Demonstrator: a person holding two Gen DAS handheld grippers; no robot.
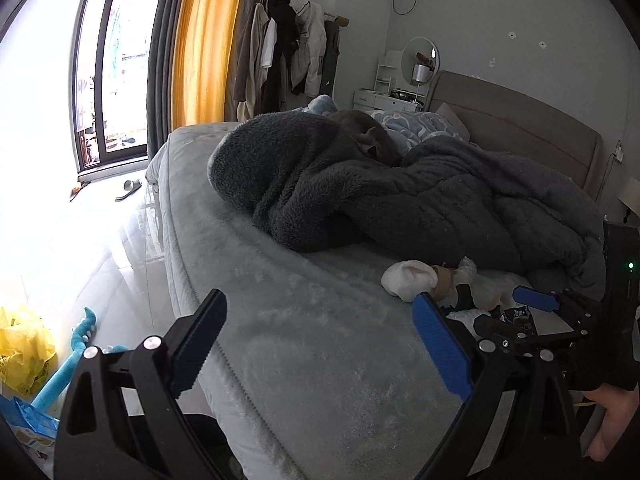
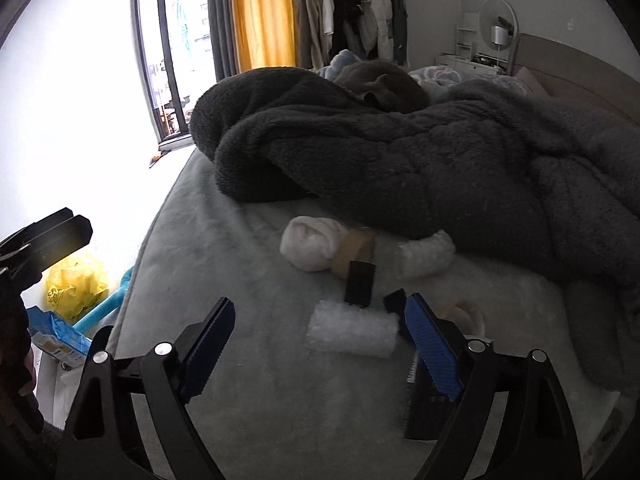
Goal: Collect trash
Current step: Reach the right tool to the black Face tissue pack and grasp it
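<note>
- On the bed [image 2: 240, 280], near the dark blanket [image 2: 400, 168], lies the trash: a bubble-wrap roll [image 2: 352, 332], a tape roll [image 2: 352, 250], a white wad [image 2: 308, 248].
- Right tongs [image 2: 320, 356]: spread wide, empty, just short of the bubble-wrap roll.
- Left tongs [image 1: 320, 344]: spread wide, empty, over the bed's near edge.
- A yellow bag [image 1: 24, 344] lies on the floor, left of the bed.

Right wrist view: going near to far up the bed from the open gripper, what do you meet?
Right gripper → bubble wrap roll → black block → cardboard tape core → dark fleece blanket → grey cat.
</note>
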